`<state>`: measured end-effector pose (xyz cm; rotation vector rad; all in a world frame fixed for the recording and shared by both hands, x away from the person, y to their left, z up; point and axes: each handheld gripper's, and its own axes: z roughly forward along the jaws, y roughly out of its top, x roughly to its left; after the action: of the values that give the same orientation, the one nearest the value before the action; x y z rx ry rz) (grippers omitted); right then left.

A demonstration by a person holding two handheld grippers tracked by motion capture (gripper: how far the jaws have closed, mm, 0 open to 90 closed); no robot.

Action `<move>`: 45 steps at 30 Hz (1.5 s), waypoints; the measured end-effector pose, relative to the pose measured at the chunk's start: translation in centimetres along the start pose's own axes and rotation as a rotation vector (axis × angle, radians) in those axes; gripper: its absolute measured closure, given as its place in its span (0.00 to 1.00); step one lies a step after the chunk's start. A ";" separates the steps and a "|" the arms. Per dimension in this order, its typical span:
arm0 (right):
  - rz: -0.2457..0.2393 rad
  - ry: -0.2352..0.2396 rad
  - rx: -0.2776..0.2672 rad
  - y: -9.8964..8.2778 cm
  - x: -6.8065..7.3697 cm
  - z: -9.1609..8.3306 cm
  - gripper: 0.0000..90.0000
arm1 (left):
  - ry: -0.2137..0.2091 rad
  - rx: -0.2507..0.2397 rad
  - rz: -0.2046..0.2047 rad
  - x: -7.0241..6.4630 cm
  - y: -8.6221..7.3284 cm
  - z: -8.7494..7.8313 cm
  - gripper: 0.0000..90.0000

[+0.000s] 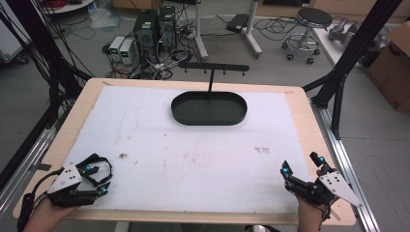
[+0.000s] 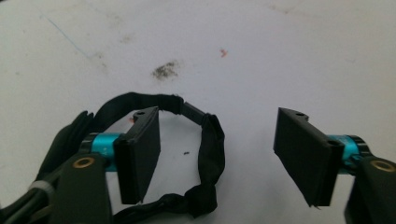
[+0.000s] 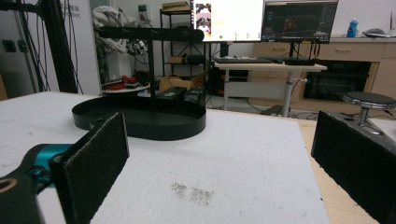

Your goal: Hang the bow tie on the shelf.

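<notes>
A black fabric band (image 1: pixel 107 169) lies in a loop on the white mat (image 1: pixel 193 154) at the front left. My left gripper (image 1: pixel 96 180) is open over it. In the left gripper view one jaw covers the left side of the band (image 2: pixel 210 144), and the other jaw stands clear to the right, so the open left gripper (image 2: pixel 217 140) holds nothing. My right gripper (image 1: pixel 300 164) rests open at the front right corner with nothing between its pads (image 3: pixel 93 163). A black oval tray (image 1: pixel 209 121) with an upright post and a hook bar (image 1: pixel 215 67) stands at the back centre.
The tray (image 3: pixel 154 128) and hook bar (image 3: pixel 150 33) appear ahead of the right gripper (image 3: pixel 217 154). Small dark smudges (image 1: pixel 261 150) mark the mat. The wooden table edge (image 1: pixel 309 125) runs along the right. Computers, cables and a stool (image 1: pixel 309 21) stand on the floor beyond.
</notes>
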<state>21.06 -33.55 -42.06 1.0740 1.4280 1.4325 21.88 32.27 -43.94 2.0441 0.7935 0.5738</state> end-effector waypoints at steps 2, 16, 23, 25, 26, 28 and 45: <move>-0.004 0.006 -0.001 0.0 0.0 0.0 0.03 | -0.005 0.026 -0.003 0.0 -0.1 0.2 0.43; -0.001 0.013 0.004 0.0 0.2 0.1 0.03 | 0.016 0.104 -0.026 0.3 -0.4 1.0 0.72; -0.010 0.017 0.006 -0.1 0.2 0.2 0.03 | -0.026 0.105 -0.038 0.2 -0.4 1.1 0.90; -0.006 0.018 0.009 -0.1 0.3 0.2 0.03 | -0.019 0.105 -0.017 0.0 -0.3 1.1 0.97; -0.008 0.020 0.009 -0.1 0.3 0.2 0.03 | -0.014 0.103 -0.003 0.0 -0.4 1.1 0.97; -0.009 0.021 0.011 -0.1 0.3 0.2 0.03 | -0.011 0.091 -0.004 0.0 -0.4 1.1 0.98; -0.005 0.028 0.017 -0.3 0.3 0.5 0.03 | -0.045 -0.226 -0.032 -0.5 3.0 -1.2 0.98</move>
<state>21.41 -33.07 -42.37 1.0644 1.4643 1.4392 21.75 31.22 -40.84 1.8277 0.7003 0.5712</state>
